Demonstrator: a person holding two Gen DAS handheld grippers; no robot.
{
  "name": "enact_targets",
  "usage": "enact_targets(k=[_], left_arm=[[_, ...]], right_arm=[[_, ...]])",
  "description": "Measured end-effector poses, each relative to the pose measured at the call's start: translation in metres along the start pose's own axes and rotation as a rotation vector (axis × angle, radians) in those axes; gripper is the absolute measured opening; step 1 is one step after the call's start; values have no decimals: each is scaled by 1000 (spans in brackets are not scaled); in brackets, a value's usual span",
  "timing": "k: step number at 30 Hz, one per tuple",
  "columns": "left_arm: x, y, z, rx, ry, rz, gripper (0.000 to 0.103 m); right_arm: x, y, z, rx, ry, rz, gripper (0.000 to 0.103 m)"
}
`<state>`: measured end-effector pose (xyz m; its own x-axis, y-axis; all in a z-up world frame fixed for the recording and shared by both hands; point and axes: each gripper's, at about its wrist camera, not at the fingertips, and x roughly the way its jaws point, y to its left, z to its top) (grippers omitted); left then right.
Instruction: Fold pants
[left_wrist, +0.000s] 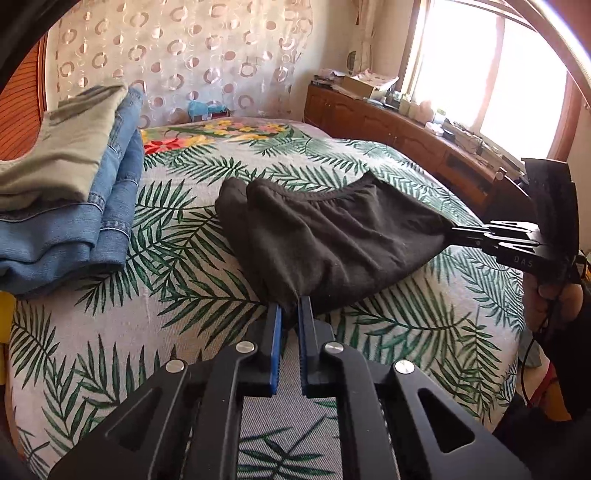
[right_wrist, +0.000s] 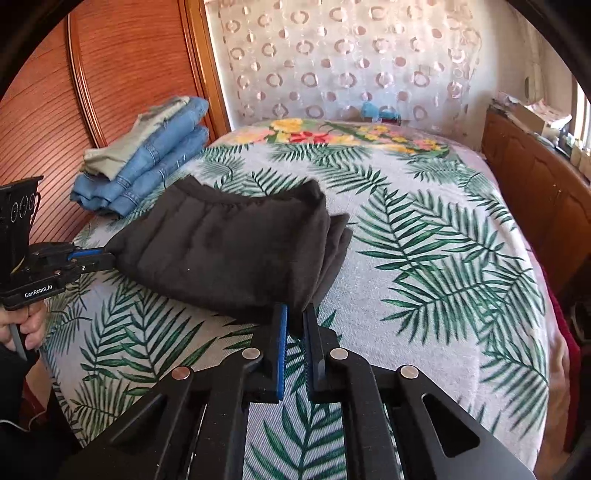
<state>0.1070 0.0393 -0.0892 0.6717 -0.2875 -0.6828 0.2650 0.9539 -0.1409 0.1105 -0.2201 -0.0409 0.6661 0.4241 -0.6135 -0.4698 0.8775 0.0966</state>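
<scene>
now holding black pants (left_wrist: 332, 236) folded on the leaf-print bedspread (left_wrist: 177, 236), both grippers pinching corners.
left gripper (left_wrist: 291, 306) clamping near corner, right gripper (right_wrist: 295, 314) clamping the other, cloth lifting slightly between. looking soft, light, limp, likely sagging if raised; gripping at corners or waistband edge probably best. sitting near folded jeans stack (right_wrist: 147, 173).

Bed (right_wrist: 424, 258) in palm-leaf cover, black pants (right_wrist: 229, 251) folded on it, stacked jeans (right_wrist: 147, 173) near headboard
</scene>
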Motion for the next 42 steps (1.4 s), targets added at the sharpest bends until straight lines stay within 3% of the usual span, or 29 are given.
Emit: enact_targets(k=[10,22,35,39,42], left_arm=[[-37,-18,-20,0,-32,-7,8],[-58,-41,-43,26,-7,-16,8],[-45,-42,-50,0,21,-16,9],[-45,-42,-49,-5,22,10,19],[-48,-42,-47,6,2,32,39]], right_arm=[[-47,8,-27,-4,-44,4,7],[-85,20,-53,4,-16,29,7],[-75,22,-58,4,45,25,7],[-76,26,-56,-1,58,14,7],[-80,29,-54,-12,55,7,7]])
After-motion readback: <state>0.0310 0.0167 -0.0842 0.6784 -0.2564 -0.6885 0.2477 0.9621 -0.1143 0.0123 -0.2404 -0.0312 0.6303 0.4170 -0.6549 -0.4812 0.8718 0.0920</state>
